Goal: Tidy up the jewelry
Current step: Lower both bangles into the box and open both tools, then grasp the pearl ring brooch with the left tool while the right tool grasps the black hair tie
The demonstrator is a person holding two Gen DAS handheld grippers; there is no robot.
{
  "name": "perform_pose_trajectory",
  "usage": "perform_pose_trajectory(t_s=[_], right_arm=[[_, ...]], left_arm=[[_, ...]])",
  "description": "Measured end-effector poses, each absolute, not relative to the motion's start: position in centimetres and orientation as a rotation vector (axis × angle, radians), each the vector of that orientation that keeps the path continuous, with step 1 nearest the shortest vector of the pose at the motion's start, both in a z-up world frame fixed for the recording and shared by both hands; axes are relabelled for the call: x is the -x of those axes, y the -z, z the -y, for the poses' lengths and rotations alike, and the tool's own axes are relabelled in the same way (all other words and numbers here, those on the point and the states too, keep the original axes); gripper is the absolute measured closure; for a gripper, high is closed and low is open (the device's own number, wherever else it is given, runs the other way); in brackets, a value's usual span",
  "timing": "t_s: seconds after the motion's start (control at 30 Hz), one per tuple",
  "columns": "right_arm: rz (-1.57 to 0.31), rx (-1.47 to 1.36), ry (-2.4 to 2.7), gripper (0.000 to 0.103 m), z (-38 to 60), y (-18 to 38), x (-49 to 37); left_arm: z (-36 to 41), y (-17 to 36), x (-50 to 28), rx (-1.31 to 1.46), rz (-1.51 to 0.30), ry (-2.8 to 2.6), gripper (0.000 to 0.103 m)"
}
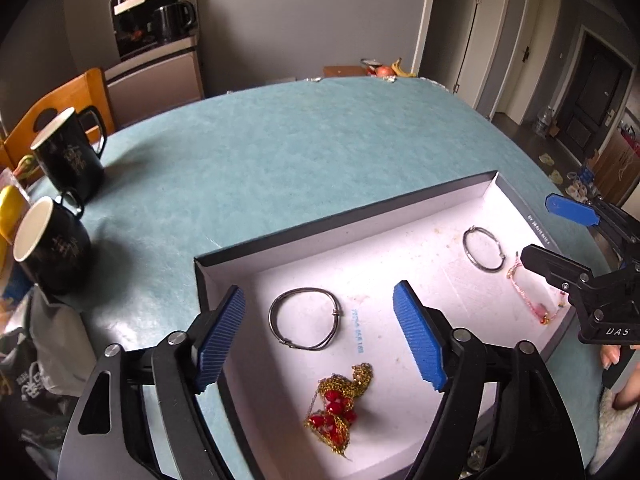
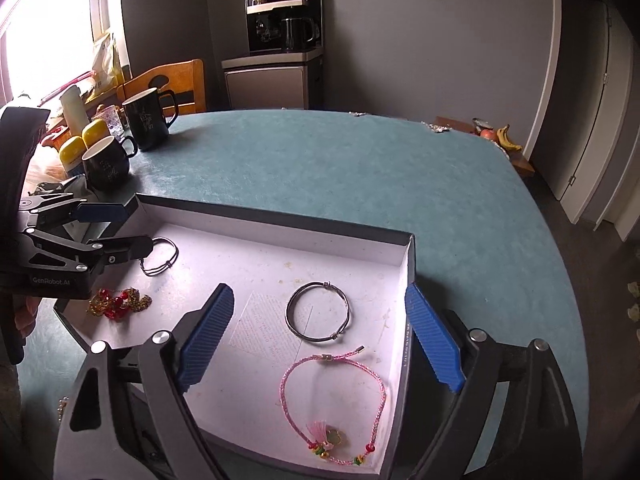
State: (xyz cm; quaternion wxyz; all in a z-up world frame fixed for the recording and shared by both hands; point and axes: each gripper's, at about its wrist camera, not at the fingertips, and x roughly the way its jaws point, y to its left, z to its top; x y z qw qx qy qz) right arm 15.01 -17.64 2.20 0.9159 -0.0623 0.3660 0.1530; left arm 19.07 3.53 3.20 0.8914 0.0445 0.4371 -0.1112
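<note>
Both your grippers, left gripper and right gripper, hang spread and empty over the box. Pink bracelet at your 6 o'clock, silver bangle just past it (gold-red chain at 9). Looks like you're between picks; next calls for a low pinch.

A home dining room: teal-clothed table, wooden chair, black mugs, bananas, interior doors
</note>
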Motion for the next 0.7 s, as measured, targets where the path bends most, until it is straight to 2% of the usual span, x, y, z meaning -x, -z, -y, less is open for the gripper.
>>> perform_pose_trajectory(t_s=[0.03, 0.07, 0.2, 0.43, 0.7], right_arm=[[-0.741, 0.121, -0.31, 0.013, 17.9, -2.8, -14.5], [-0.727, 0.114, -0.303, 0.006, 18.2, -3.3, -14.0], [-0.697, 0.09, -0.281, 0.006, 19.4, -4.5, -12.1], [-0.665, 0.084, -0.282, 0.006, 21.2, -4.8, -7.8], [-0.677, 0.112, -0.344, 0.006, 21.0, -3.2, -2.9]], left_arm=[[-3.5, -4.0, -18.5, -0.095, -0.89, 0.231, 0.021], [-3.6, -4.8, -17.9, -0.096, -0.874, 0.231, 0.017], [-4.2, -7.4, -15.3, -0.08, -0.805, 0.218, 0.008], [-5.0, -8.3, -10.2, -0.087, -0.747, 0.221, 0.006], [-5.4, -4.8, -4.7, -0.121, -0.781, 0.237, 0.006]])
